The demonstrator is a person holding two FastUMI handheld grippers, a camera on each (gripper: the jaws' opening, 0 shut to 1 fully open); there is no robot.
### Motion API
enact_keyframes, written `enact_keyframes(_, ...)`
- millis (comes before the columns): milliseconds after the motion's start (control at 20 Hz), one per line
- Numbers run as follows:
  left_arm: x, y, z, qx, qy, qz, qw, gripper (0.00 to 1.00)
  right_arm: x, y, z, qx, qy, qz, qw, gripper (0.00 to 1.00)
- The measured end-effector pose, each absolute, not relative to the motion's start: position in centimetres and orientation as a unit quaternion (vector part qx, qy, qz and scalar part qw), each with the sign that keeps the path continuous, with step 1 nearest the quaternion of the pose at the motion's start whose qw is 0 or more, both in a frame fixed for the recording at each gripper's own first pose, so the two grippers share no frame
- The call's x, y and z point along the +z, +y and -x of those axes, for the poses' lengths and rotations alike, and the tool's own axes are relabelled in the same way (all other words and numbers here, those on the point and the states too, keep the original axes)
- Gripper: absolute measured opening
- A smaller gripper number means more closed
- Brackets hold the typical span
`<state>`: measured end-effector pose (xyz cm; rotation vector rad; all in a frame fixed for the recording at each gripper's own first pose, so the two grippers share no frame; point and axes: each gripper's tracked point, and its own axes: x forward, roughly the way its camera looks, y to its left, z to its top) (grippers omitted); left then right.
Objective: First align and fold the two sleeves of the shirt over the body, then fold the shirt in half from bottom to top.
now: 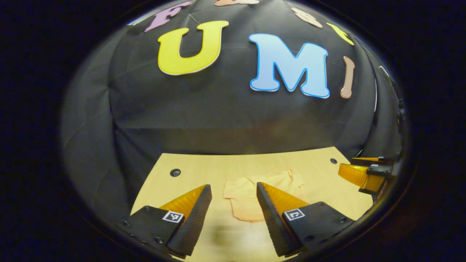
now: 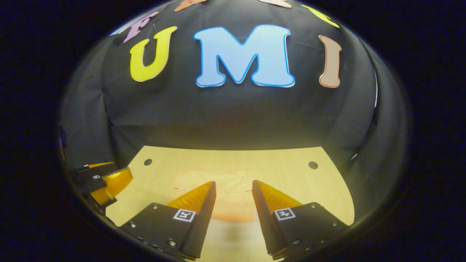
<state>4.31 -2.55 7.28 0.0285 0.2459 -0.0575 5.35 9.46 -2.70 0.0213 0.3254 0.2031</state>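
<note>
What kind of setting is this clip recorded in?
Likely a staged recording booth, not a home: a black cloth wall backs a pale wooden table holding one peach shirt, with both grippers above it.

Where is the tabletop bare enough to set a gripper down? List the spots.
Bare wood lies between the shirt and the table's far edge by the booth wall, and left of it toward the hole. Right of it is crowded by the right gripper.

Shirt (image 2: 233, 198): flat on the bench (image 2: 291, 174)
Right gripper (image 2: 233, 187): parted, above shirt
Left gripper (image 2: 109, 180): left of shirt
</note>
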Motion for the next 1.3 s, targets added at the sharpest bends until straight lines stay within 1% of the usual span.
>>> enact_keyframes(100, 9.2, -2.4, -1.9, -0.028, 0.100, -0.021, 0.994, 0.84, -1.5, 9.3, -3.7, 0.107, 0.145, -0.020, 0.983, 0.64)
enact_keyframes(150, 10.0, -2.3, -0.8, -0.029, 0.090, -0.025, 0.995, 0.85, -0.8, 9.1, -2.6, 0.108, 0.137, -0.024, 0.984, 0.60)
enact_keyframes(200, 10.8, -2.5, 0.4, -0.029, 0.080, -0.029, 0.996, 0.86, -0.2, 8.9, -1.6, 0.109, 0.130, -0.027, 0.985, 0.64)
enact_keyframes(400, 13.5, -3.4, 4.1, -0.034, 0.036, -0.034, 0.998, 0.86, 1.5, 8.7, 1.9, 0.111, 0.089, -0.036, 0.989, 0.64)
enact_keyframes(450, 14.1, -3.6, 5.0, -0.036, 0.025, -0.033, 0.998, 0.84, 2.0, 8.6, 2.8, 0.113, 0.076, -0.035, 0.990, 0.64)
enact_keyframes(500, 14.5, -3.7, 5.9, -0.037, 0.015, -0.033, 0.999, 0.86, 2.2, 8.5, 3.7, 0.114, 0.063, -0.031, 0.991, 0.60)
enact_keyframes(550, 15.1, -3.8, 6.5, -0.038, 0.004, -0.033, 0.999, 0.86, 2.7, 8.5, 4.4, 0.116, 0.049, -0.027, 0.992, 0.64)
enact_keyframes(650, 16.2, -4.0, 7.9, -0.038, -0.018, -0.034, 0.999, 0.86, 3.4, 8.4, 5.7, 0.119, 0.027, -0.023, 0.992, 0.64)
enact_keyframes(750, 16.6, -4.0, 8.6, -0.037, -0.027, -0.041, 0.998, 0.86, 3.9, 8.5, 6.5, 0.119, 0.011, -0.021, 0.993, 0.64)
enact_keyframes(800, 16.7, -3.9, 9.0, -0.037, -0.030, -0.045, 0.998, 0.86, 4.0, 8.5, 6.7, 0.120, 0.009, -0.019, 0.993, 0.60)
enact_keyframes(850, 16.9, -4.0, 9.3, -0.038, -0.032, -0.046, 0.998, 0.86, 4.2, 8.7, 6.9, 0.121, 0.007, -0.020, 0.992, 0.60)
enact_keyframes(900, 17.0, -4.1, 9.0, -0.039, -0.033, -0.046, 0.998, 0.86, 4.4, 8.7, 6.9, 0.122, 0.004, -0.021, 0.992, 0.64)
enact_keyframes(950, 17.0, -4.2, 9.0, -0.040, -0.033, -0.046, 0.998, 0.86, 4.6, 8.8, 7.0, 0.122, 0.002, -0.022, 0.992, 0.60)
enact_keyframes(1000, 17.0, -4.3, 9.0, -0.042, -0.033, -0.046, 0.998, 0.86, 4.1, 8.8, 7.1, 0.120, -0.001, -0.021, 0.993, 0.64)
enact_keyframes(1050, 17.0, -4.3, 9.0, -0.043, -0.033, -0.045, 0.997, 0.86, 4.2, 8.9, 6.9, 0.118, -0.003, -0.021, 0.993, 0.64)
enact_keyframes(1100, 17.0, -4.2, 9.0, -0.045, -0.034, -0.045, 0.997, 0.86, 4.4, 9.1, 6.7, 0.115, -0.005, -0.021, 0.993, 0.60)
enact_keyframes(1300, 17.0, -3.7, 8.4, -0.047, -0.035, -0.047, 0.997, 0.86, 4.6, 9.3, 6.5, 0.110, -0.007, -0.023, 0.994, 0.60)
